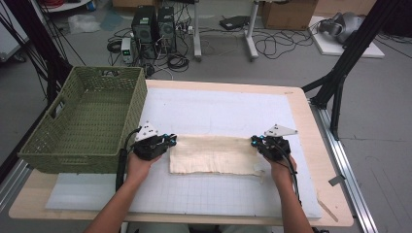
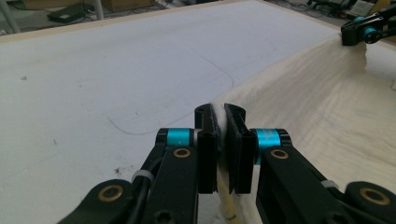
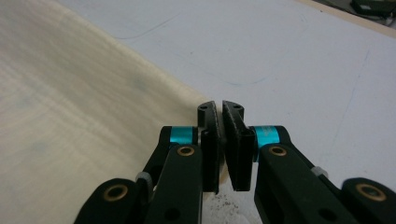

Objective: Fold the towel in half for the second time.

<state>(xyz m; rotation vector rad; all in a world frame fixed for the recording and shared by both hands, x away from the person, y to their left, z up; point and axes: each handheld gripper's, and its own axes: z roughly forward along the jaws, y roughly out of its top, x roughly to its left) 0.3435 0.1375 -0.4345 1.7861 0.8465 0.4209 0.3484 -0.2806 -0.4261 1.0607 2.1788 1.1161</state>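
Both grippers are clamped: left gripper point(image 1: 171, 141) pinches the cream cloth's point(image 1: 214, 154) nine-o'clock end, right gripper point(image 1: 254, 141) its three-o'clock end; cloth lies mid-mat point(image 1: 218, 109), basket point(image 1: 82, 121) beyond at nine.

A green woven basket point(image 1: 85, 121) blocks the table's point(image 1: 301, 104) left side; beyond the cloth point(image 1: 214, 154), upper centre lies open.

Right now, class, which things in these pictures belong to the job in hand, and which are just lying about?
In the job: cream cloth; left gripper and right gripper, each shut on a far corner of it.

Lying about: green woven basket; computer towers and cardboard box on the floor.
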